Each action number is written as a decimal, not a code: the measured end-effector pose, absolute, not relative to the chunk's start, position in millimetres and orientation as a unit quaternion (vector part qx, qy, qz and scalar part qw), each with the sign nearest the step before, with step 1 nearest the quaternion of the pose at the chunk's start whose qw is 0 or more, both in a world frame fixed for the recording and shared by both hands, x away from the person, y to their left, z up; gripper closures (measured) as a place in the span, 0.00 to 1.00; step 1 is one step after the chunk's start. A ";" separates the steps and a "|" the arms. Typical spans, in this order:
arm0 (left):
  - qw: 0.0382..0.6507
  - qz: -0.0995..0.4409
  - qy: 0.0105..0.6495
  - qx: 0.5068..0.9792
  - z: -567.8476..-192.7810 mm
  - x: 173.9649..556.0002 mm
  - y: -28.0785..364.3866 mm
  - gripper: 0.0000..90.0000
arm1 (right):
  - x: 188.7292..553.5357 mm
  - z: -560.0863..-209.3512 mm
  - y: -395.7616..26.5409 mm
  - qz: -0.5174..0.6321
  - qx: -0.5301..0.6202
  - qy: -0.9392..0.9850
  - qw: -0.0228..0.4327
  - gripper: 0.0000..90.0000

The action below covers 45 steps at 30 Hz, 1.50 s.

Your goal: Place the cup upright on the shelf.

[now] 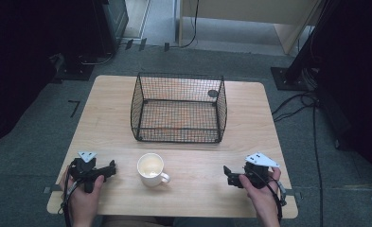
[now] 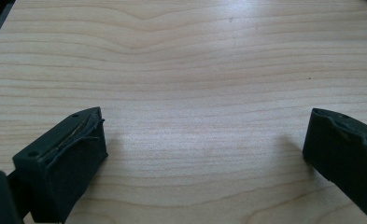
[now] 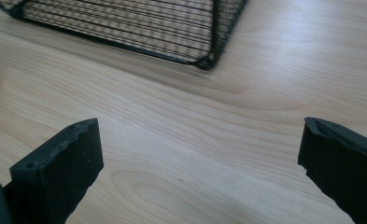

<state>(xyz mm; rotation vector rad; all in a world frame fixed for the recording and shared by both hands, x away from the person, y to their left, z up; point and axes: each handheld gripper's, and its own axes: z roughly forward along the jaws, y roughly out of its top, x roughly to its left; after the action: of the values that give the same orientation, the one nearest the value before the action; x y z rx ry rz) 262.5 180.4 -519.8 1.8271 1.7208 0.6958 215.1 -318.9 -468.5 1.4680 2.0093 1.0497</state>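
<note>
Nothing appears done yet: the mug (image 1: 151, 169) stands untouched near the worktop's (image 1: 250, 109) front edge, outside the wire basket (image 1: 179, 108). Left tongs (image 1: 110, 168) and right tongs (image 1: 227, 173) flank it, both spread wide and empty.

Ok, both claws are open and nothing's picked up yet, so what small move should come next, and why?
Probably ease the right claw left toward the mug. Its handle points to that side, both claws stand open and empty on the table, and the left claw faces the mug's plain wall. The wire basket behind the mug looks like the likely destination.
</note>
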 end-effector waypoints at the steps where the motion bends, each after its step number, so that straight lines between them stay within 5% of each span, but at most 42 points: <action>1: 0.265 0.258 0.637 0.676 -519.8 262.5 180.4 0.00 | 215.1 -467.7 -315.5 0.380 0.526 0.729 0.217 0.00; 27: 0.265 0.257 0.637 0.676 -519.8 262.5 180.4 0.00 | 214.2 -461.1 -228.8 0.437 0.440 0.769 0.157 0.01; 29: 0.265 0.257 0.637 0.677 -519.8 262.4 180.3 0.00 | 213.0 -462.2 -222.1 0.440 0.439 0.766 0.162 0.09; 45: 0.265 0.257 0.636 0.678 -519.7 262.4 180.3 0.00 | 206.3 -467.6 -185.7 0.458 0.389 0.791 0.119 0.22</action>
<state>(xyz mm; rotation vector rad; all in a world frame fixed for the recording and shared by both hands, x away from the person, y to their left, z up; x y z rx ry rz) 262.4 180.3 -519.7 1.8314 1.7171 0.6934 206.3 -185.7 -467.6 1.1361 2.3111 1.3392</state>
